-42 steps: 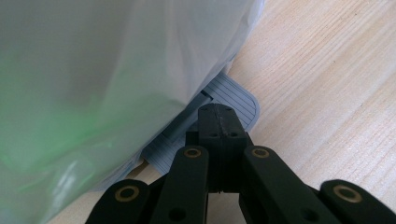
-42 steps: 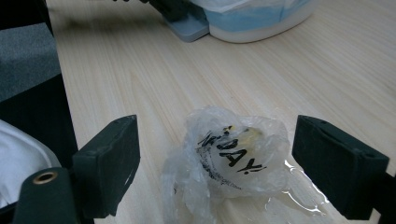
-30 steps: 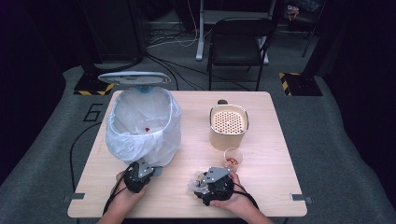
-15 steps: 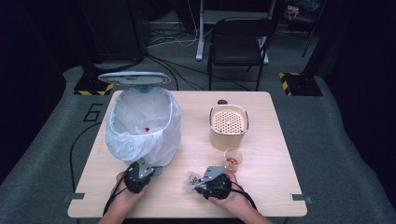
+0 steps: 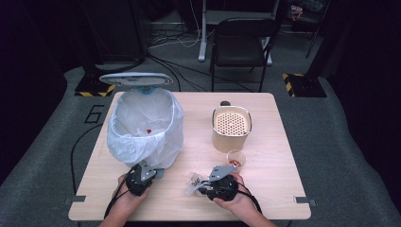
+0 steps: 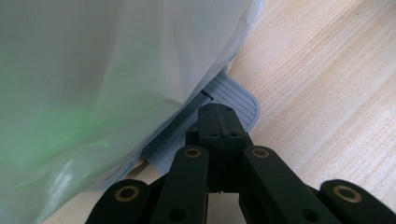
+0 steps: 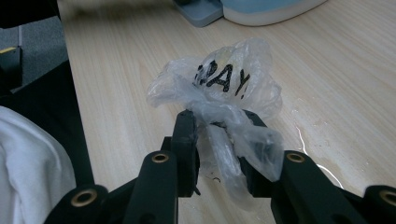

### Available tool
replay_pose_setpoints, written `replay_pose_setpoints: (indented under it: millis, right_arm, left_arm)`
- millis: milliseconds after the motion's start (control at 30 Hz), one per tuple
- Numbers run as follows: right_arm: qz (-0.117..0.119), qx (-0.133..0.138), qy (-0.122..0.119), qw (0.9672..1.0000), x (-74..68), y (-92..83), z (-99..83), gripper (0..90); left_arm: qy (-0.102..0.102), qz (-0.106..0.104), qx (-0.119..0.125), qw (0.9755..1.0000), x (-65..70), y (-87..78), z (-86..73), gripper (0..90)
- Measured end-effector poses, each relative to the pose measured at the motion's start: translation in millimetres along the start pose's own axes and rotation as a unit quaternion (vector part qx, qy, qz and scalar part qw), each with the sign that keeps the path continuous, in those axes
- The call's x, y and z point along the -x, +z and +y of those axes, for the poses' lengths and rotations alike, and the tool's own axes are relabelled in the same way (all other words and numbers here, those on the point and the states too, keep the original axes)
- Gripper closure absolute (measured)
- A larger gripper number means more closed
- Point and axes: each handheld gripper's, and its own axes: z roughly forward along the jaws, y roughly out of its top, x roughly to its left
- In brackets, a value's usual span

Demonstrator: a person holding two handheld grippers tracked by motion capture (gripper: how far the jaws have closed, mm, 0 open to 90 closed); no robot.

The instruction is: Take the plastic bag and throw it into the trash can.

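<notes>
While the left gripper [image 6: 215, 116] rests w/ jaws together on the bin pedal [image 6: 233, 98], the right gripper [image 7: 217, 122], jaws just closing, pinches the crumpled plastic bag [image 7: 224, 84].

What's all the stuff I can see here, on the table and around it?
Table: one, light wood, centre.
Pedal bin: one, white bag liner, lid up, table's left.
Pedal: one, grey, at the bin's foot.
Perforated pot: one, cream, table's right.
Small cup: one, clear, before the pot.
Crumpled plastic wrapper: one, clear with black letters, table's front.
Chair: one, black, behind the table.
Left hand-held gripper: one, black, shut, on the pedal.
Right hand-held gripper: one, black, jaws just closing on the wrapper.
</notes>
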Motion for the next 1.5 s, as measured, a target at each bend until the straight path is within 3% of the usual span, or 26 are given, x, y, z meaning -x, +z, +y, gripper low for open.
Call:
replay_pose_setpoints:
  millis: [33, 200, 367, 633, 800, 967, 1233, 1267, 1300, 1333, 1367, 1500]
  right_arm:
    - [0.0, 0.002, 0.002, 1.0, 0.4, -1.5, 0.8, 69.8]
    - [0.004, 0.011, 0.025, 0.9996, 3.9, -15.7, 7.9, 69.8]
    - [0.006, 0.02, 0.024, 0.9995, 4.8, -32.6, 20.8, 69.7]
    - [0.002, 0.026, 0.018, 0.9995, 8.1, -55.4, 42.9, 74.6]
    - [-0.003, 0.012, 0.023, 0.9997, 8.6, -44.0, 35.9, 72.5]
    - [-0.036, 0.026, 0.01, 0.999, 5.9, -40.0, 31.1, 57.3]
    - [-0.071, 0.015, 0.027, 0.997, 15.9, -26.9, 17.3, 51.2]
    - [-0.085, 0.012, 0.027, 0.996, 18.9, -21.8, 13.1, 48.9]
    - [-0.085, 0.012, 0.027, 0.996, 18.9, -21.8, 13.1, 48.9]
    - [-0.095, 0.009, 0.032, 0.9949, 20.6, -18.0, 10.7, 46.0]
    - [-0.1, 0.006, 0.035, 0.9943, 20.8, -17.1, 10.0, 45.1]
    - [-0.115, -0.003, 0.037, 0.9926, 23.4, -11.5, 8.2, 40.9]
  left_arm:
    - [0.01, 0.001, -0.002, 1.0, -1.2, -0.4, 0.4, 90.0]
    - [0.009, 0.001, -0.001, 1.0, -1.4, -0.2, 0.3, 90.0]
    - [-0.002, 0.0, 0.001, 1.0, -0.3, 0.2, 0.1, 90.0]
    - [0.001, 0.0, -0.001, 1.0, -0.1, 0.0, 0.2, 90.0]
    - [0.001, 0.0, 0.0, 1.0, -0.4, 0.0, 0.1, 90.0]
    - [0.0, -0.001, 0.0, 1.0, -0.3, 0.1, 0.1, 90.0]
    - [0.008, 0.0, -0.001, 1.0, -1.1, -0.1, 0.5, 90.0]
    - [0.01, 0.0, -0.002, 0.9999, -1.8, -0.3, 0.5, 90.0]
    - [0.01, 0.0, -0.002, 0.9999, -1.8, -0.3, 0.5, 90.0]
    - [-0.001, -0.001, 0.001, 1.0, -0.5, 0.2, 0.0, 90.0]
    - [0.009, 0.0, -0.001, 1.0, -1.9, -0.1, 0.4, 90.0]
    - [0.007, 0.0, -0.001, 1.0, -1.7, -0.1, 0.4, 90.0]
